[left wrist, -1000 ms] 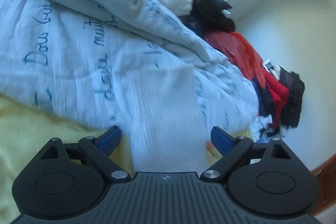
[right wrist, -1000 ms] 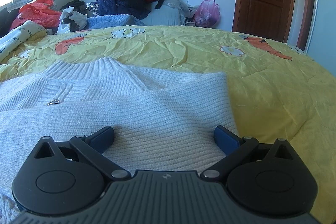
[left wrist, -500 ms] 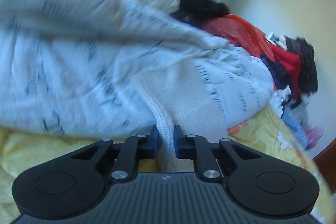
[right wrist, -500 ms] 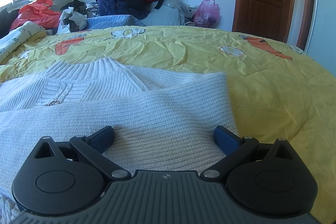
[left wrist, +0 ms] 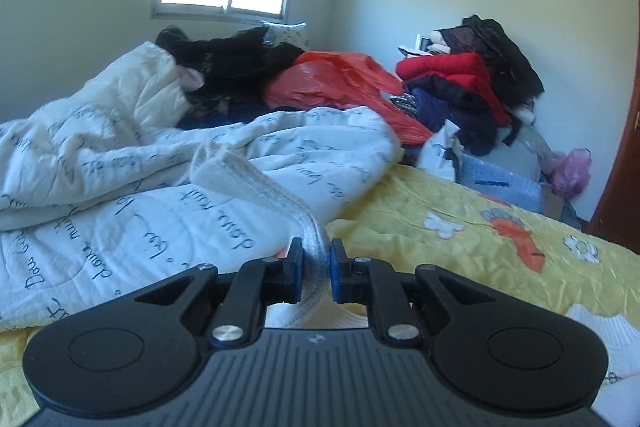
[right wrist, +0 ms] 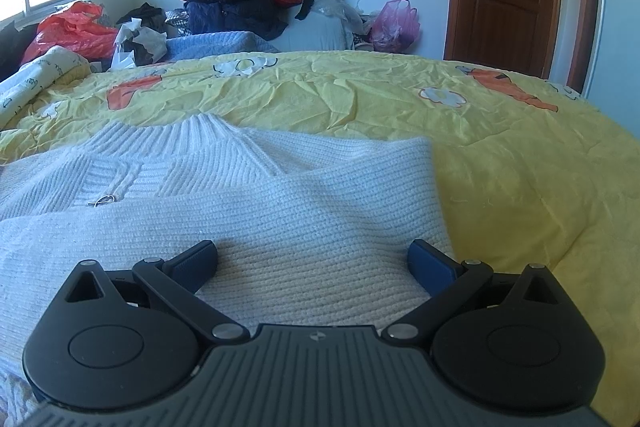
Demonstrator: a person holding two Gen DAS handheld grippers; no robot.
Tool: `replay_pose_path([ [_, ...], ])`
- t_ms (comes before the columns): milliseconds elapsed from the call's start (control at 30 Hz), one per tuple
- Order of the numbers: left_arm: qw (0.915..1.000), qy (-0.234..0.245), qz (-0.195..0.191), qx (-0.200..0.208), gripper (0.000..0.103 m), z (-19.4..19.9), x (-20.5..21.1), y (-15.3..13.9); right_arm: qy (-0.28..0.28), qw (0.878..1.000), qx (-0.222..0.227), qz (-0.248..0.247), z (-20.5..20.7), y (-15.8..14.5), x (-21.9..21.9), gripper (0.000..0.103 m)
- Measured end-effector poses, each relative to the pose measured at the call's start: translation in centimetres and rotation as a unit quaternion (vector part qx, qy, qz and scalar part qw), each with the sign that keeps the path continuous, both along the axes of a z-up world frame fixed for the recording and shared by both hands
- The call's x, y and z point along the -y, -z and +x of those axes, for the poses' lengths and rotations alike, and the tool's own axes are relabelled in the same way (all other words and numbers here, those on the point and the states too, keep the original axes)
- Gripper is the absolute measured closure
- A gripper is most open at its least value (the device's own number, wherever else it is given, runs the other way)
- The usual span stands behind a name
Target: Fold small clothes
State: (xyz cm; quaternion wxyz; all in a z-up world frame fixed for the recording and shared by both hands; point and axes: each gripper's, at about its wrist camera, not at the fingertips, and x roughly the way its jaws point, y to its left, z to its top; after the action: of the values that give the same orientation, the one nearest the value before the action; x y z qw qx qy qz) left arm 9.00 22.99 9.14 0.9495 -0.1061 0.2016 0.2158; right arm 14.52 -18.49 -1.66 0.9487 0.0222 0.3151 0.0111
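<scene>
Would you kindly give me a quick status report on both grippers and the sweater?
Left gripper shut on sweater sleeve. Right gripper open, low over white sweater on the bed. Printed quilt lies behind the sleeve.

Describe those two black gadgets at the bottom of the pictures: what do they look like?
The left gripper and right gripper look identical: a ribbed dark grey body with a tiny logo, two rounded black lobes bearing circular recesses, and angular black link arms with triangular cut-outs joined by silver screws. Each finger ends in a blue pad. No cables, hands or sleeves show.

White ribbed sweater (right wrist: pixel 248 211) on yellow flower-printed bedspread (right wrist: pixel 520 163).
</scene>
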Motion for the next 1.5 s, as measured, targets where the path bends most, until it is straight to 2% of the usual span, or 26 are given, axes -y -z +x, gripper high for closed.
replay_pose_path([
  [333, 0.9992, 0.014, 0.035, -0.010, 0.091, 0.3, 3.3, -1.0, -0.003, 1.000, 0.003, 0.011, -0.1, 0.0, 0.3, 0.002],
  [700, 0.9979, 0.027, 0.056, -0.014, 0.091, 0.2, 6.8, -1.7, -0.004, 1.000, 0.005, 0.017, -0.2, 0.0, 0.4, 0.002],
  [800, 0.9953, 0.033, 0.091, -0.005, 0.093, -0.2, 9.4, -1.8, -0.004, 1.000, 0.005, 0.017, -0.2, 0.0, 0.4, 0.002],
  [900, 0.9885, 0.078, 0.129, 0.010, 0.093, -1.0, 14.1, -1.2, -0.004, 1.000, 0.005, 0.017, -0.2, 0.0, 0.4, 0.002],
  [967, 0.9797, 0.137, 0.146, -0.008, 0.093, -1.0, 17.8, 0.4, -0.004, 1.000, 0.005, 0.017, -0.2, 0.0, 0.4, 0.002],
  [1067, 0.9645, 0.221, 0.132, -0.059, 0.093, -1.1, 21.9, 3.6, -0.004, 1.000, 0.005, 0.017, -0.2, 0.0, 0.4, 0.002],
  [1133, 0.9597, 0.246, 0.114, -0.073, 0.093, -2.2, 23.2, 5.2, -0.004, 1.000, 0.005, 0.017, -0.2, 0.0, 0.4, 0.002],
  [1233, 0.9565, 0.265, 0.100, -0.071, 0.091, -4.5, 22.9, 6.6, -0.004, 1.000, 0.005, 0.016, -0.2, 0.0, 0.4, 0.002],
  [1300, 0.9599, 0.256, 0.094, -0.065, 0.087, -5.8, 21.4, 7.0, -0.004, 1.000, 0.005, 0.014, -0.2, 0.0, 0.3, 0.002],
  [1333, 0.9629, 0.248, 0.084, -0.063, 0.076, -6.3, 20.4, 7.1, -0.004, 1.000, 0.004, 0.013, -0.2, 0.0, 0.3, 0.002],
  [1367, 0.9667, 0.238, 0.069, -0.063, 0.055, -6.6, 19.0, 7.2, -0.004, 1.000, 0.004, 0.011, -0.2, 0.0, 0.2, 0.002],
  [1400, 0.9717, 0.223, 0.048, -0.062, 0.041, -6.8, 17.4, 7.5, -0.004, 1.000, 0.003, 0.008, -0.2, 0.0, 0.1, 0.002],
  [1433, 0.9767, 0.205, 0.029, -0.058, 0.020, -7.0, 16.2, 7.7, -0.005, 1.000, 0.002, 0.003, -0.2, 0.0, 0.0, 0.002],
  [1467, 0.9811, 0.186, 0.007, -0.052, 0.014, -7.4, 15.2, 7.9, -0.005, 1.000, 0.002, -0.005, -0.2, -0.1, -0.2, 0.002],
  [1500, 0.9837, 0.172, -0.027, -0.047, 0.014, -7.8, 13.7, 8.4, -0.005, 1.000, 0.003, -0.013, -0.3, -0.5, -0.6, 0.005],
])
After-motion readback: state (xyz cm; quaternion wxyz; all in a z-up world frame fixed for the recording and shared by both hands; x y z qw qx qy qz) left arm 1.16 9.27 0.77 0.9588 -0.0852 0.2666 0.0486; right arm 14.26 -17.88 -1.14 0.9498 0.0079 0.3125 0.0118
